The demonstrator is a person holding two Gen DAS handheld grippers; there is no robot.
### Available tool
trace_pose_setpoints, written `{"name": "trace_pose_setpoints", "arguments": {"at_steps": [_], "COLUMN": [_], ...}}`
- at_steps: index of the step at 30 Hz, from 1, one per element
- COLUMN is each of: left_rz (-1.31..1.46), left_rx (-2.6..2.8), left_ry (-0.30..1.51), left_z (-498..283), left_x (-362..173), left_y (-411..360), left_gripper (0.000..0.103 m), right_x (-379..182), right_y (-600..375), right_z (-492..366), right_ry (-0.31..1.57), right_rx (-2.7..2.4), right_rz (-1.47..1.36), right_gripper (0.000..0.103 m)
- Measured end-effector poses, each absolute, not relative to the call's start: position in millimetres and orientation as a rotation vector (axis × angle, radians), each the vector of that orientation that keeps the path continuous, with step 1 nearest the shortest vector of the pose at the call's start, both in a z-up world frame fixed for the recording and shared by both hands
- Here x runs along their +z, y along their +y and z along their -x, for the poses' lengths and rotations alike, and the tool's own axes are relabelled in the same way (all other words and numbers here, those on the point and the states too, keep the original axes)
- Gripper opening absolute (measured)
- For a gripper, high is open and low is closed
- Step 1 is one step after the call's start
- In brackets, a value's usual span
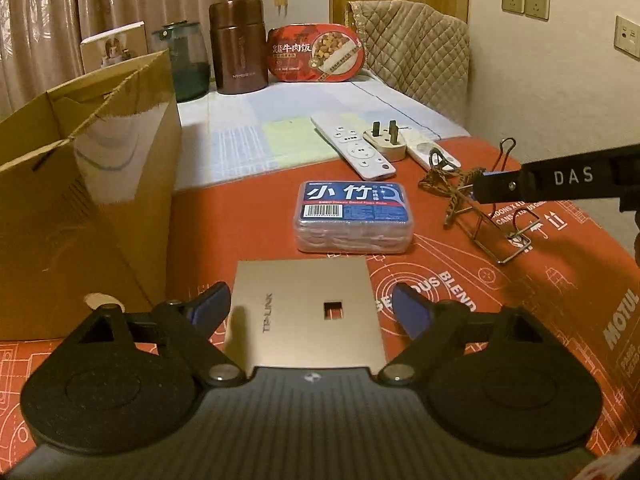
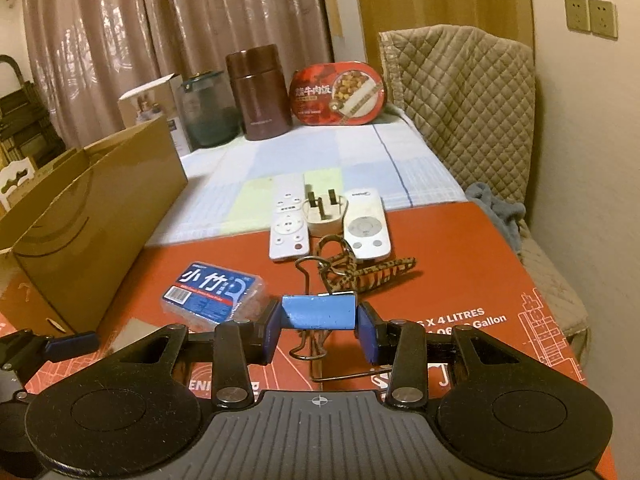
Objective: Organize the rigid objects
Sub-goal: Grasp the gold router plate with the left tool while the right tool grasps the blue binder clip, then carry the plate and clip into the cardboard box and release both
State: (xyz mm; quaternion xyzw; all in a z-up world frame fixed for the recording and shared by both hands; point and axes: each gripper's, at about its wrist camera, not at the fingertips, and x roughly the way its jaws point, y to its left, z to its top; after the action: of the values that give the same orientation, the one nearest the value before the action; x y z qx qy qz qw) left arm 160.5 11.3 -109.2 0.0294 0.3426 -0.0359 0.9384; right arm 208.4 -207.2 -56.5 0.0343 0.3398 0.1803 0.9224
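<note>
**Right wrist view: claw pinching blue binder clip, left claw spread over TP-LINK plate**

Right claw (image 2: 319, 330) is pressed onto the blue binder clip (image 2: 319, 317), pads touching both its ends, clip lifted slightly above the red surface (image 2: 460, 248). Leopard-print hair clip (image 2: 372, 276) lies just behind it. Left claw (image 1: 312, 306) is spread wide, fingers either side of the flat TP-LINK plate (image 1: 304, 316), not touching it. Floss pick box (image 1: 354, 216) sits just beyond the plate. Two white remotes, long one (image 1: 352, 146) and short one (image 2: 367, 228), flank a white plug adapter (image 1: 386, 142) further back. Open cardboard box (image 1: 80, 200) stands at left. Brown flask (image 1: 239, 46) and red meal box (image 1: 316, 54) well back.
</note>
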Motion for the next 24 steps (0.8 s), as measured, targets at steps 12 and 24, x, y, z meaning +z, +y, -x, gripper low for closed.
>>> {"name": "trace_pose_setpoints", "arguments": {"at_steps": [12,24], "left_rz": [-0.051,-0.043], "left_rx": [-0.061,-0.069], "left_ry": [0.749,0.754], "left_z": [-176.2,-154.3], "left_x": [-125.7,-115.2], "left_y": [18.5,17.3], "left_gripper": [0.088,0.085], "right_x": [-60.8,-48.4], "right_y": [-199.6,-198.2], "right_z": [-210.5,-204.1], "right_ry": [0.702,0.649], "right_rx": [0.397,0.411], "right_rz": [-0.061,-0.068], "right_gripper": [0.037,0.037]}}
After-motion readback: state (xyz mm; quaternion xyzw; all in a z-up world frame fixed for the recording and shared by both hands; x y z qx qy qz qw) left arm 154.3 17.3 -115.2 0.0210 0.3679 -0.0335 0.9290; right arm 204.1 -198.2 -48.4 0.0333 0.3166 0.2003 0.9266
